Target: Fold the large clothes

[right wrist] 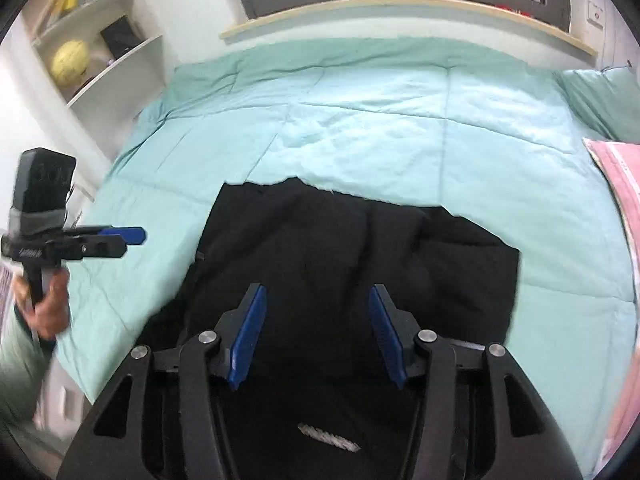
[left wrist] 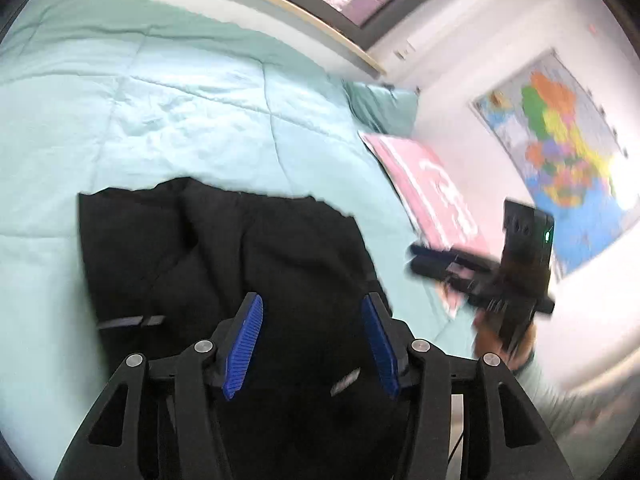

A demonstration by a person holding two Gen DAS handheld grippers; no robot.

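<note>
Left tool [left wrist: 312,346]: blue pads spread, nothing between them, poised over the near part of the black garment [left wrist: 240,256]. Right tool [right wrist: 316,336]: pads likewise spread and empty, above the same garment [right wrist: 360,248].

The garment lies on the near half of the bed's teal quilt [right wrist: 360,120], its far edge uneven and rumpled. Judged soft, limp and fairly bulky; it should sag and drag when lifted, with no fragility. Best hold is probably at two corners or along one hem, one tool at each, pinching through all layers so the fold stays square.

The left wrist view alone shows the wall map [left wrist: 560,136] and most of the pink pillow [left wrist: 432,184]. The right wrist view alone shows the shelf [right wrist: 100,40] with a yellow ball [right wrist: 70,62].
</note>
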